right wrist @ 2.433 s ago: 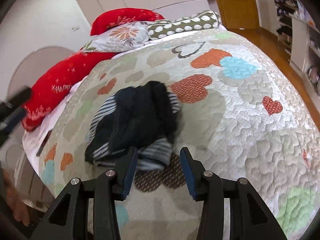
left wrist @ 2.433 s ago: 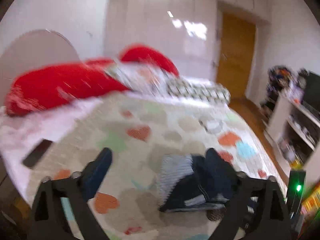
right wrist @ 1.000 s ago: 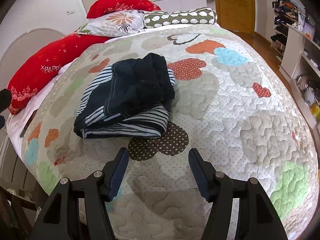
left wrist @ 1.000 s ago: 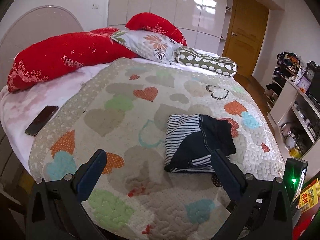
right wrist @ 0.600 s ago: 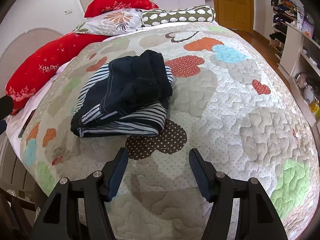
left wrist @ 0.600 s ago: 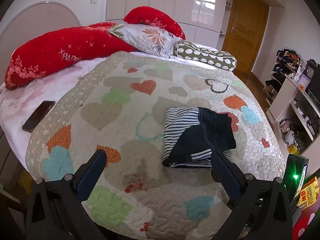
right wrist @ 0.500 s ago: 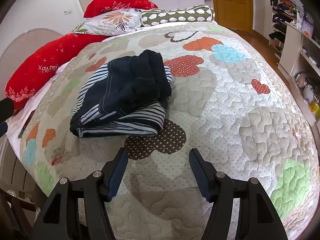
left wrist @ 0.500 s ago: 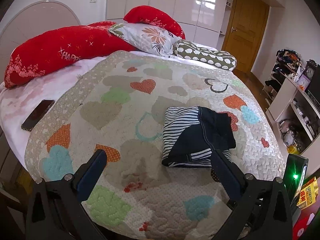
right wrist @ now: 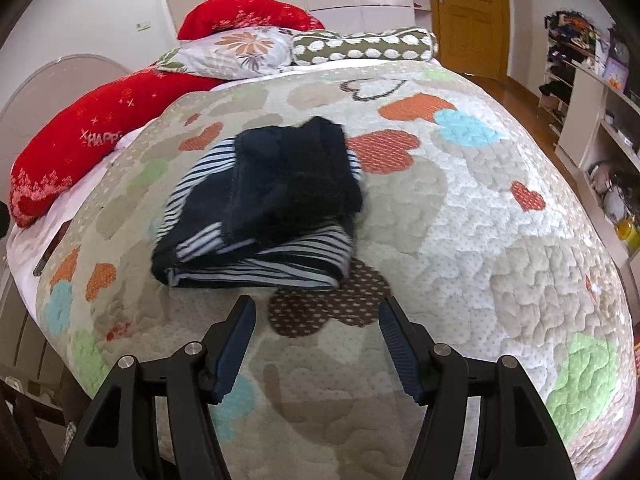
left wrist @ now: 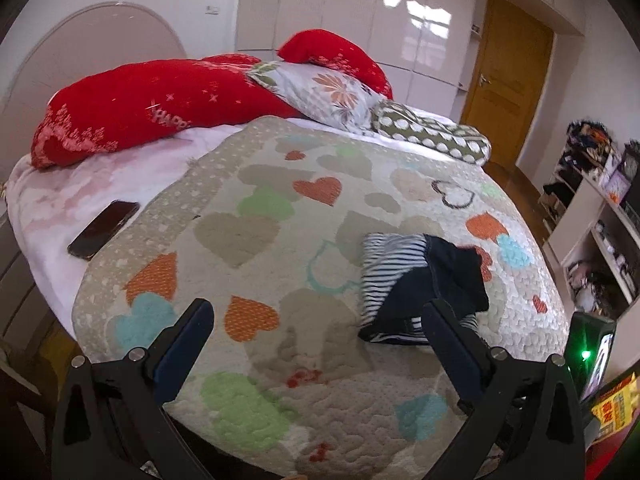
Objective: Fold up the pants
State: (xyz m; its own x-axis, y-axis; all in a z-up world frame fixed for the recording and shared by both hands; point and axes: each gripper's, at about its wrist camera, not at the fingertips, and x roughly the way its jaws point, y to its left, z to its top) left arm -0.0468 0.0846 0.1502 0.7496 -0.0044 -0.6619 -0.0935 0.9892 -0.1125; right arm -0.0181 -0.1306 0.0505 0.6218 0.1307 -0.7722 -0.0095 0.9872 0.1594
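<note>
The pants (right wrist: pixel 264 204) lie folded into a compact dark navy bundle with striped lining showing, on the heart-patterned quilt (right wrist: pixel 460 216). In the left wrist view the pants (left wrist: pixel 416 280) sit right of centre, partly behind my right finger. My left gripper (left wrist: pixel 316 320) is open wide and empty, held back above the quilt's near edge. My right gripper (right wrist: pixel 316 320) is open and empty, just short of the bundle's near edge.
A dark phone (left wrist: pixel 104 230) lies on the pink sheet at the left. Red, floral and dotted pillows (left wrist: pixel 168 100) line the bed's head. White shelves (right wrist: pixel 600 120) stand at the right, a wooden door (right wrist: pixel 468 12) behind.
Both grippers pulled back from the folded pants and stayed open. In the last half second the left view swung left and the right gripper moved a little closer to the bundle.
</note>
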